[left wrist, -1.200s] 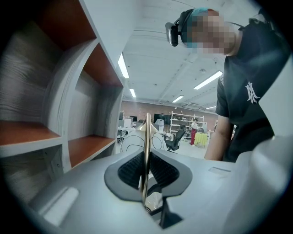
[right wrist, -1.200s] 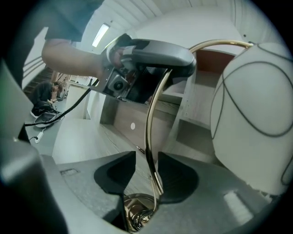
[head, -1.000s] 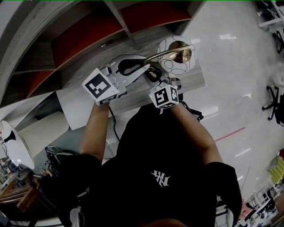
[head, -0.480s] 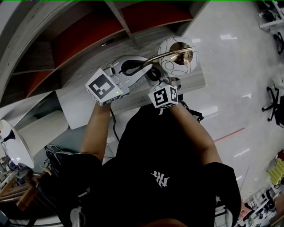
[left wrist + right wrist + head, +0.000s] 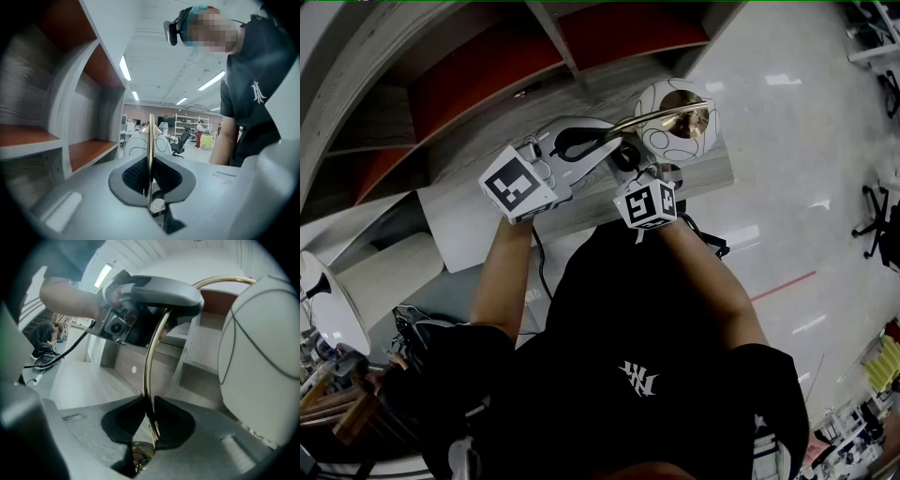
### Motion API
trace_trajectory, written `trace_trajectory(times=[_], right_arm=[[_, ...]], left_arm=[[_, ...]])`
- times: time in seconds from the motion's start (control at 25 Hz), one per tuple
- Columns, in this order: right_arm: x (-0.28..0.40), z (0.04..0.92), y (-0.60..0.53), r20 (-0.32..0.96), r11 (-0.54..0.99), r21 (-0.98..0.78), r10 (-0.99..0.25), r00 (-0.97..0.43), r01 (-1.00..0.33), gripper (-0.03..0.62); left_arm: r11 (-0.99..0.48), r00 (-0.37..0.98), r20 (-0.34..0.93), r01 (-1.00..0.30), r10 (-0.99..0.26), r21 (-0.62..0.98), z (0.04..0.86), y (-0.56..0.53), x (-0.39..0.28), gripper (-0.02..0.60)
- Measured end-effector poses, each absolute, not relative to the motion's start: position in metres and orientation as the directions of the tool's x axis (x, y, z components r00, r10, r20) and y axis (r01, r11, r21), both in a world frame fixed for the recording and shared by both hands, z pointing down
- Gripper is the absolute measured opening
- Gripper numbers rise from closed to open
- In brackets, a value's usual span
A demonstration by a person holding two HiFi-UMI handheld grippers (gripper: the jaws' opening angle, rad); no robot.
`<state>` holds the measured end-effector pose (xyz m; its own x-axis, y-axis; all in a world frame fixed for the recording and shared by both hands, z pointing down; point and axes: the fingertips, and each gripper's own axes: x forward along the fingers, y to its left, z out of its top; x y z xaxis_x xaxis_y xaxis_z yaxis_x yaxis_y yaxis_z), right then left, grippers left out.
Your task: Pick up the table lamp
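1. Right gripper [image 5: 149, 423], nearest the person's chest. Its fingers [image 5: 124, 423] have just been closing and now pinch the lower run of the lamp's thin brass stem [image 5: 152, 348], which stands between the pads.
2. Left gripper [image 5: 151, 178], at 10 o'clock of the right one in the head view. Its fingers have just eased apart slightly. They stand very narrow, with the same stem clamped upright between them, higher up where it begins to arch.
3. Lamp [image 5: 652, 114], at 12 o'clock of the person, over the grey counter [image 5: 455, 202]. Whether its foot rests on the counter cannot be made out.
4. Shade [image 5: 661, 141], a white globe with thin dark lines, hanging from the far end of the arch at 1 o'clock of both grippers.
5. Shelves [image 5: 487, 66] with red backs, beyond the counter from 10 to 12 o'clock.
6. Handling, as a judgement.
   - The stem looks stiff, smooth and round, so it could slip or spin in the pads.
   - The globe carries its weight out to one side and will tend to swing the lamp round toward 1 o'clock.
   - It looks thin-walled and breakable, and too wide to grip.
   - The stem is the sound place to hold, and two grips set apart along it resist the twist.
   - The lift should go straight up, keeping the globe off the shelf edge.
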<state>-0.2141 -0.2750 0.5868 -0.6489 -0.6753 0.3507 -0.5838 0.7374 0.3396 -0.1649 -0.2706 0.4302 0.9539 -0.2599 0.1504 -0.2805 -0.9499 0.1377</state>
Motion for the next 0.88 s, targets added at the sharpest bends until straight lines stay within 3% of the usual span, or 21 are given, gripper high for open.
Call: trace_trajectory(times=[0.88], right_arm=[[-0.2125, 0.5799, -0.2720, 0.337, 0.728, 0.389, -0.682, -0.648, -0.564, 0.044]], left_arm=[[-0.951, 0.951, 0.136, -0.293, -0.279, 0.097, 0.4277, -0.2666, -0.1616, 0.008]])
